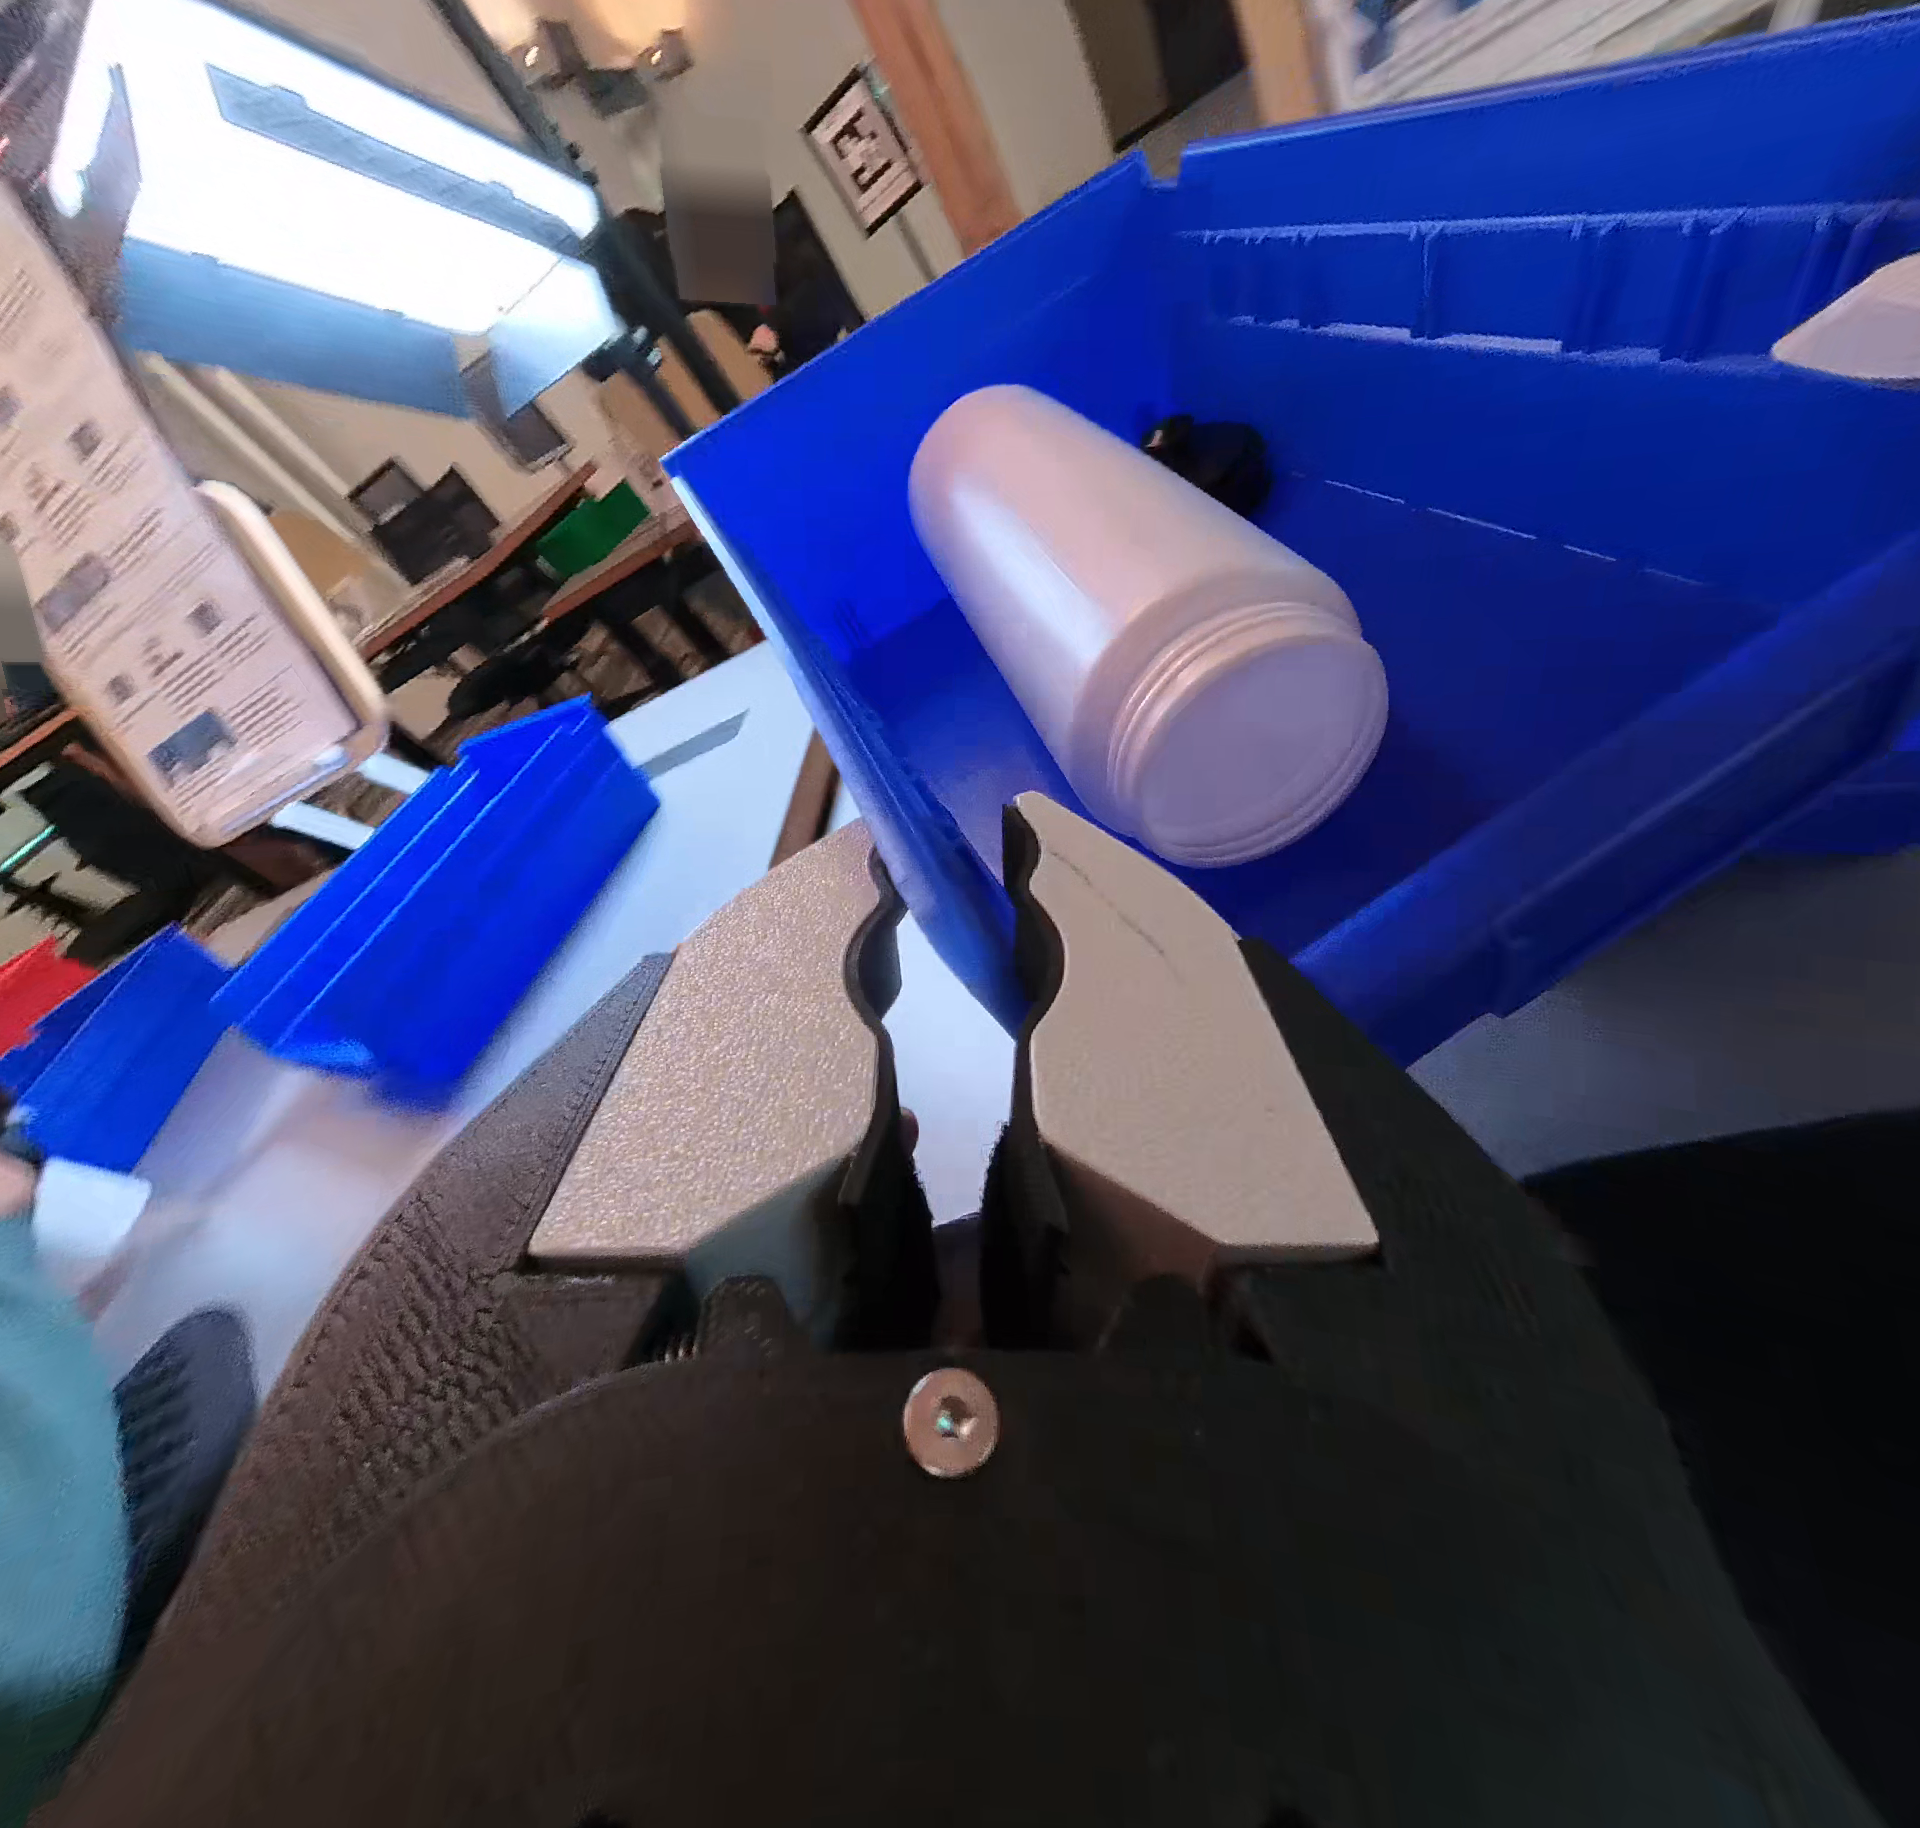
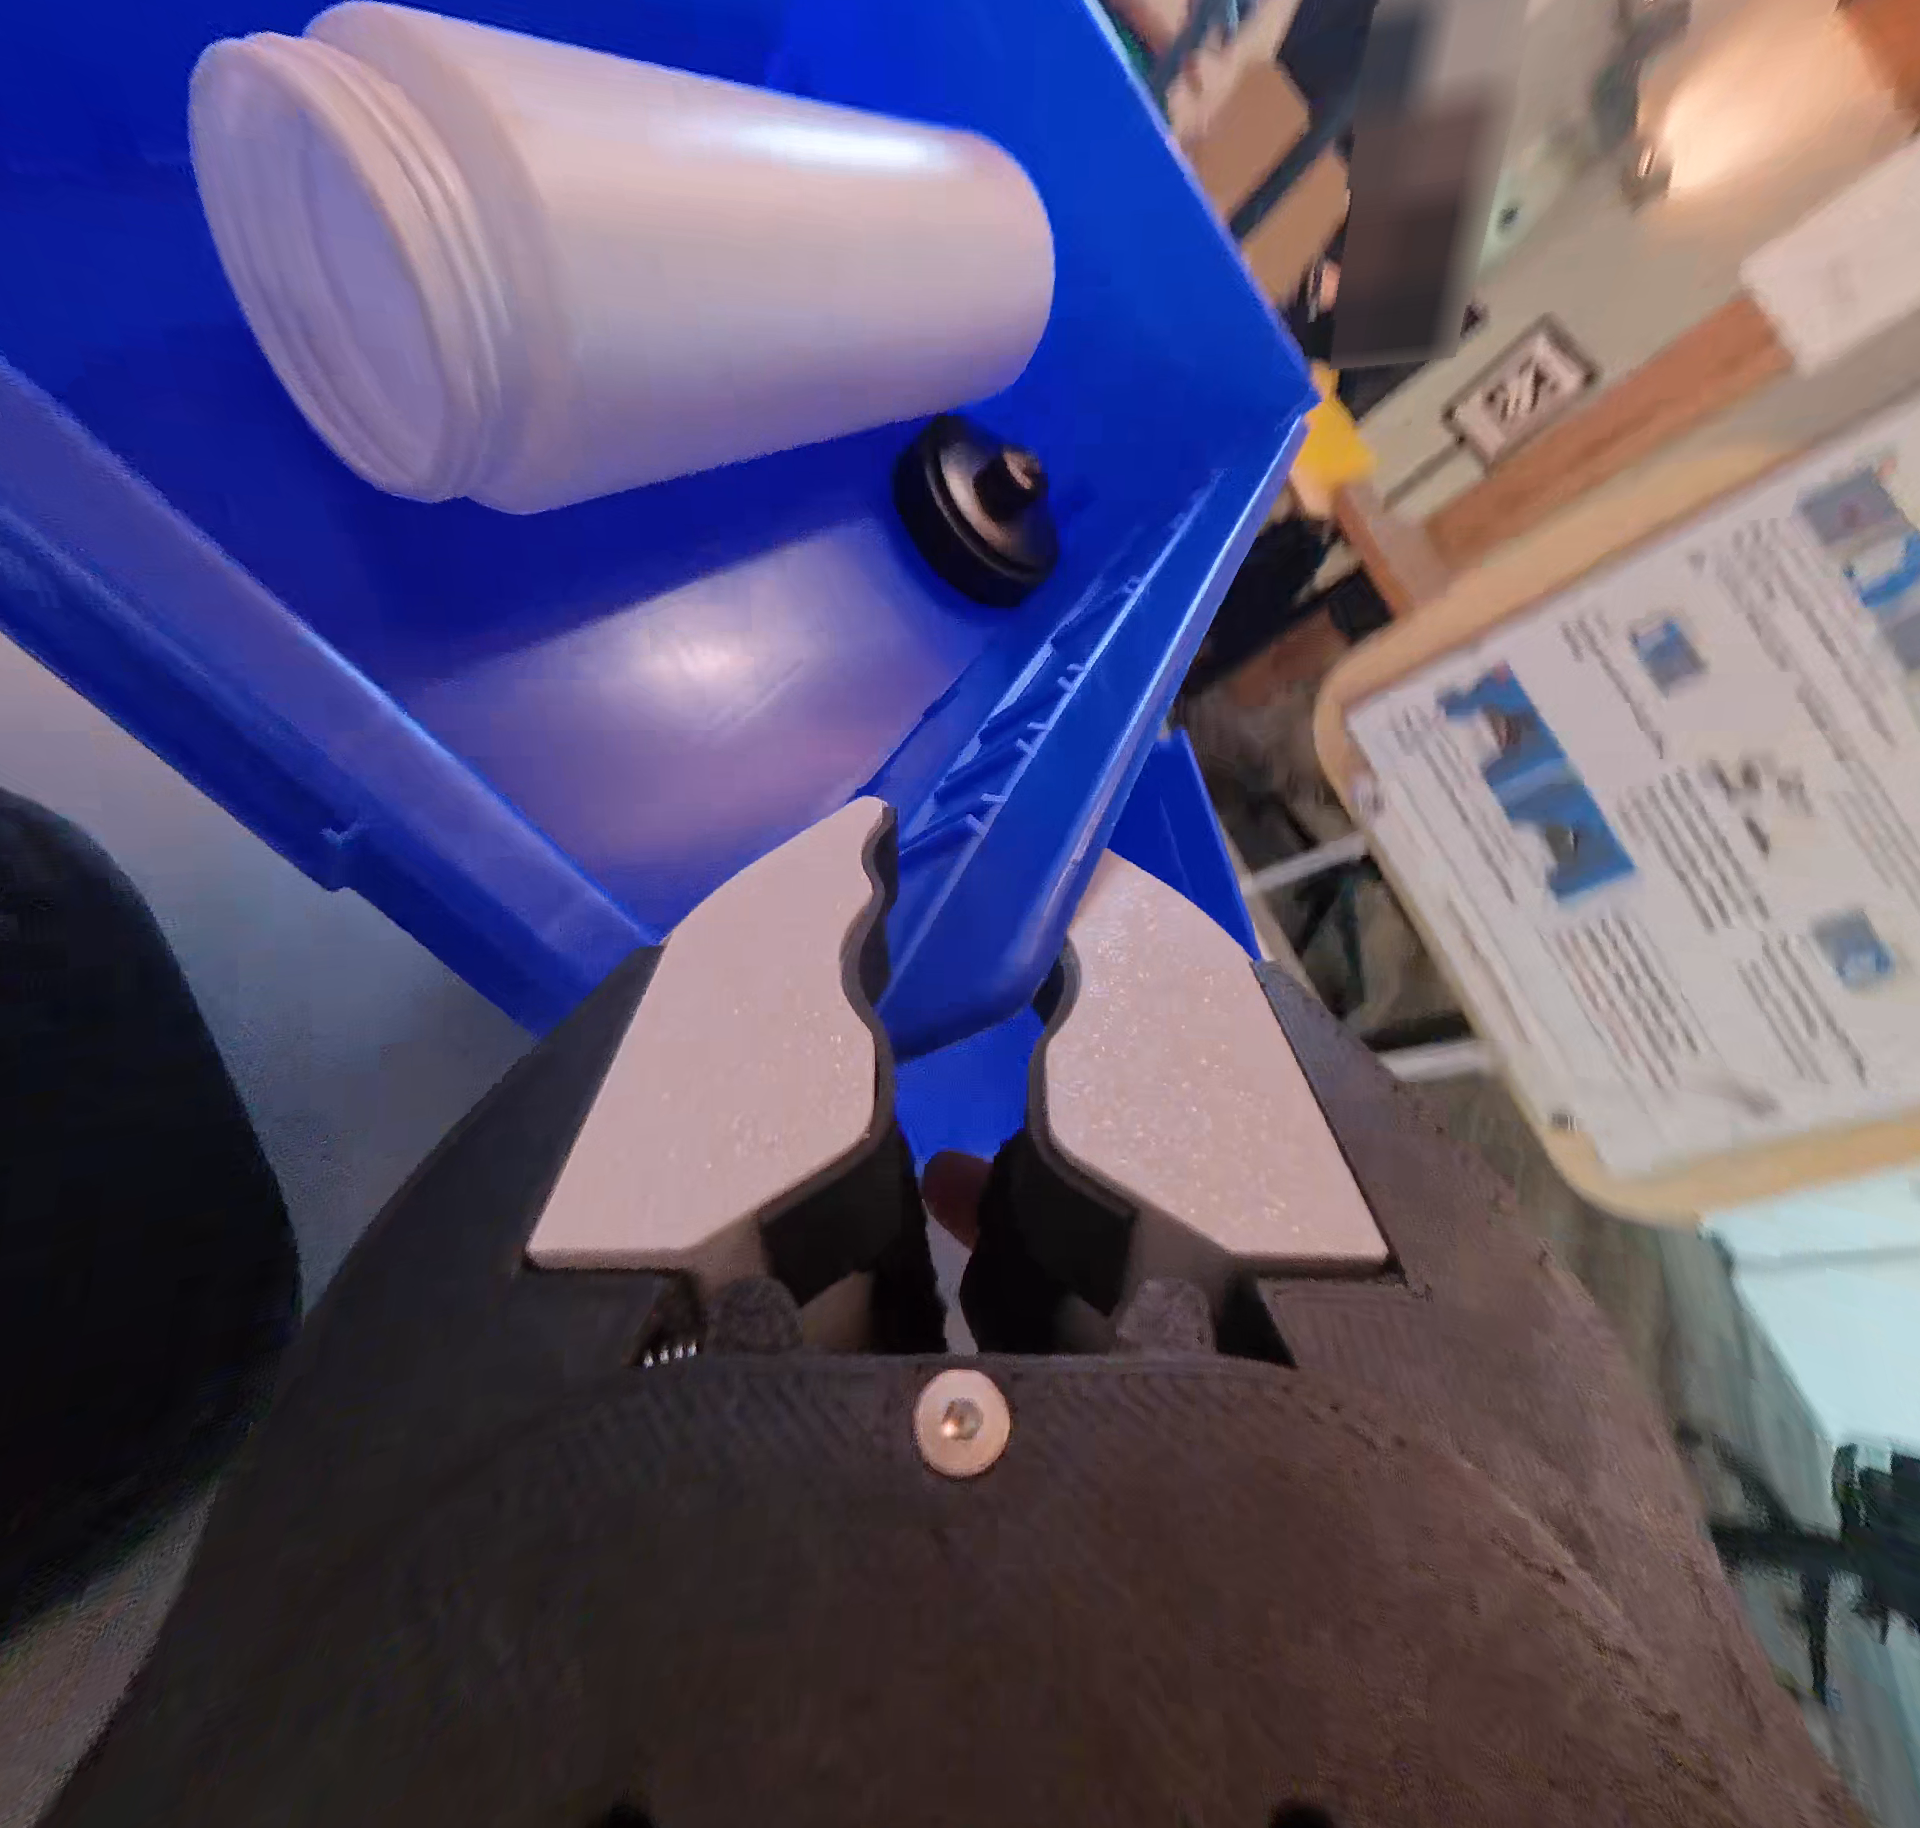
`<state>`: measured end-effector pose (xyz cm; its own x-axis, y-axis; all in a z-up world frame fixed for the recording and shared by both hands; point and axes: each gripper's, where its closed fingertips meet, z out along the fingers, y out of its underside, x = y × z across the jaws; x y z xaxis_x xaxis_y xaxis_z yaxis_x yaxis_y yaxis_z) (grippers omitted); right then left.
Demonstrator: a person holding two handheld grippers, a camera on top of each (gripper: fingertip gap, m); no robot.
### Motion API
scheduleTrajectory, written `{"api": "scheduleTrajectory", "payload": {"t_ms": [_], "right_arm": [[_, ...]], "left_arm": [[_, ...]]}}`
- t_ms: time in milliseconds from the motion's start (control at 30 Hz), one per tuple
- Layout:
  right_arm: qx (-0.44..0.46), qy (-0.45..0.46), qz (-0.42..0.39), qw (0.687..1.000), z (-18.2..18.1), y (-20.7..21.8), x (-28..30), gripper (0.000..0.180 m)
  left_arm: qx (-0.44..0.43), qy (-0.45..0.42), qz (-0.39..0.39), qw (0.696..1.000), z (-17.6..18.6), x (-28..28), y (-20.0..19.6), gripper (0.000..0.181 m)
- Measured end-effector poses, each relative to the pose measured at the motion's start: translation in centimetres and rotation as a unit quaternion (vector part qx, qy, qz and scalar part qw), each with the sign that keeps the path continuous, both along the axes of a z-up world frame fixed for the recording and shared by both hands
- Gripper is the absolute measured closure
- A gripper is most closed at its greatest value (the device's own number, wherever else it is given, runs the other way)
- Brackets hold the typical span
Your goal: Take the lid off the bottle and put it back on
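A white bottle (image 1: 1132,604) lies on its side inside a tilted blue bin (image 1: 1558,490). Its threaded neck is bare, with no lid on it. A black round lid-like part (image 1: 1210,459) lies by the bottle's base. My left gripper (image 1: 951,838) is shut on the bin's side wall. My right gripper (image 2: 997,853) is shut on the bin's rim on the other side, and its grey finger shows in the left wrist view (image 1: 1860,329). The right wrist view shows the bottle (image 2: 623,251), the black part (image 2: 977,521) and the bin's wall (image 2: 1143,220).
The bin is over a white table (image 1: 717,739). A second blue bin (image 1: 447,905) stands to the left on it. A poster board (image 1: 156,573) stands beyond the table, and another (image 2: 1662,791) shows at the right. A teal sleeve (image 1: 52,1466) is at lower left. The grippers' ends are close to 20 cm from one another.
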<state>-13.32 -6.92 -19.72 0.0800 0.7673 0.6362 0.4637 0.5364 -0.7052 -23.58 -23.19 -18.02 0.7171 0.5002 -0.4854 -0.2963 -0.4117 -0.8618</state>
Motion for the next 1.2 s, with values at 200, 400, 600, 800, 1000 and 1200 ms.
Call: {"api": "scheduleTrajectory", "payload": {"t_ms": [200, 400, 600, 800, 1000, 1200], "right_arm": [[0.001, 0.005, 0.082, 0.997, -2.8, -5.6, -6.6, 0.157], [0.003, -0.007, 0.087, 0.996, -6.4, -6.7, -9.2, 0.158], [0.018, -0.028, 0.075, 0.997, -9.4, -6.4, -9.6, 0.157], [0.017, -0.103, 0.08, 0.991, -12.5, -6.2, -9.1, 0.147], [0.047, -0.149, 0.143, 0.977, -10.7, -6.9, -6.2, 0.095], [-0.056, -0.046, 0.029, 0.997, -6.7, 0.0, -2.3, 0.065]], "left_arm": [[-0.008, -0.01, 0.071, 0.997, -2.8, -3.9, -6.5, 0.164], [-0.008, -0.029, 0.08, 0.996, -6.8, -6.3, -7.5, 0.165], [-0.005, -0.053, 0.072, 0.996, -10.5, -7.2, -7.0, 0.164], [-0.021, -0.08, 0.063, 0.995, -13.3, -7.9, -6.4, 0.162], [0.003, -0.091, 0.029, 0.995, -11.2, -8.0, -7.0, 0.112], [0.048, -0.034, 0.035, 0.998, -7.3, -7.4, -6.8, 0.104]]}}
